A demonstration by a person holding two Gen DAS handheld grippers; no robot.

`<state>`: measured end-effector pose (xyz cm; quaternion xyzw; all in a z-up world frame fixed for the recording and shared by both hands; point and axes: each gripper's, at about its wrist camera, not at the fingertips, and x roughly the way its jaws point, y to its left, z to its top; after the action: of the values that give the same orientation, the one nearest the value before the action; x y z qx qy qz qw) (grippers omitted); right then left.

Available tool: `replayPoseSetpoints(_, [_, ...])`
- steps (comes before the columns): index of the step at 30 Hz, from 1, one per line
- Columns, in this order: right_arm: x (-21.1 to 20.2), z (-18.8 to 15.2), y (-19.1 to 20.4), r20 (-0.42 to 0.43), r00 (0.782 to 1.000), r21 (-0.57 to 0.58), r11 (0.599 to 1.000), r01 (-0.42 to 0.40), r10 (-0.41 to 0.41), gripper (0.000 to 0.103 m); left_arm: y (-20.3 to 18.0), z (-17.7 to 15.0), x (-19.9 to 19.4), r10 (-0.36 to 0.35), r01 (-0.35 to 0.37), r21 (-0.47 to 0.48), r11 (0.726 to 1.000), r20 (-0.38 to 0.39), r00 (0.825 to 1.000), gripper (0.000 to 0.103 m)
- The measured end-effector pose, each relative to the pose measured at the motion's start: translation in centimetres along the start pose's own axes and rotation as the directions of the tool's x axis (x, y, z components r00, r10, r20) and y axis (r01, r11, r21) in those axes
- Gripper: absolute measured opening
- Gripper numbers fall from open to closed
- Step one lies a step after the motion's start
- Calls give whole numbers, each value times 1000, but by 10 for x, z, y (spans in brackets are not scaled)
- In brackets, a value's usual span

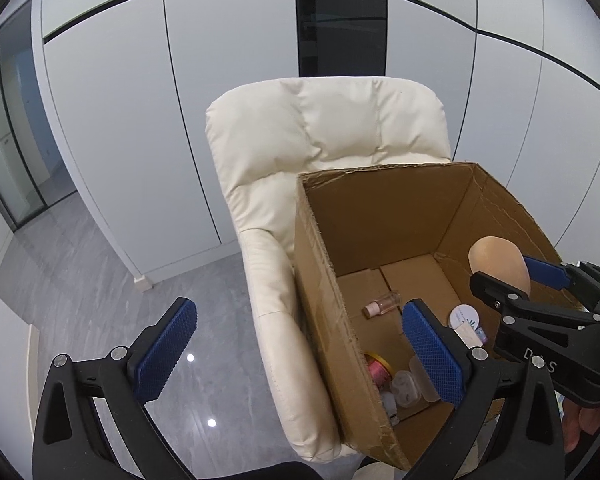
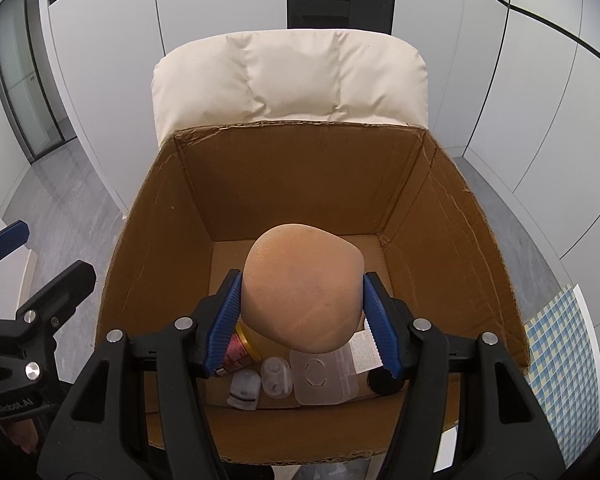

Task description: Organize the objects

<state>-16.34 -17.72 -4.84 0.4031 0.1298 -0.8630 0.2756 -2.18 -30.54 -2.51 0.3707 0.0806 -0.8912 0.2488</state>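
Note:
An open cardboard box [image 2: 292, 176] stands on a cream armchair [image 2: 288, 76]. Over the box, my right gripper [image 2: 302, 280] is shut on a rounded beige sponge [image 2: 304, 284], with both blue pads against its sides. The left wrist view shows that sponge [image 1: 496, 260] above the box's right side. My left gripper [image 1: 300, 312] is open wide and holds nothing; one finger hangs over the floor, the other over the box [image 1: 380, 216]. On the box floor lie a small pink bottle [image 1: 382, 304], a round white compact [image 1: 463, 316], a gold-lidded pink jar [image 2: 240, 348] and a clear plastic case [image 2: 324, 376].
Grey tiled floor [image 1: 100, 300] spreads left of the armchair [image 1: 320, 128], with white wall panels behind. A blue and yellow checked cloth [image 2: 560, 352] lies at the right edge. A person's hand [image 1: 580, 424] grips the right gripper's handle.

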Motion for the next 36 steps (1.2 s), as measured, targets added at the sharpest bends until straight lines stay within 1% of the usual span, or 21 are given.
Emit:
replayPoseSetpoints(3, [0,0,1,-1,1000,-10,1000,7,-7,69,0,0,1,-3,3,-4,1000,-5,1000,103])
replayPoseSetpoints(5, [-1,0,0,9,1000,-1,1000,17,-17,84,-2,0,1,-3,3,1,1000,-5,1000,102])
replayPoseSetpoints(7, [-2,1,-4,7,1000,21,1000,14,-14,89,-3,0,2,-5,5,6,1000,-4,1000,102])
replayPoseSetpoints(8, [-2,1,-5,6,1000,27,1000,16,-16,92,-4,-1,1,-5,5,7,1000,-3,1000,102])
replayPoseSetpoints(12, [-1,0,-8,6,999,29,999,40,-40,96,-5,0,2,0,0,6,1000,0,1000,102])
replayPoseSetpoints(15, [-4,0,-7,23,998,19,998,62,-63,103,-4,0,1,6,-6,-1,1000,8,1000,102])
replayPoseSetpoints(19, [-9,2,-6,50,997,4,998,62,-62,103,-4,3,-3,11,-11,-9,1000,31,999,102])
replayPoseSetpoints(27, [-12,0,-11,48,996,7,997,74,-74,103,-6,6,-3,10,-9,-14,1000,35,999,102])
replayPoseSetpoints(36, [-14,-3,-22,46,995,20,996,86,-87,103,-18,8,-2,2,-2,-1,1000,33,999,102])
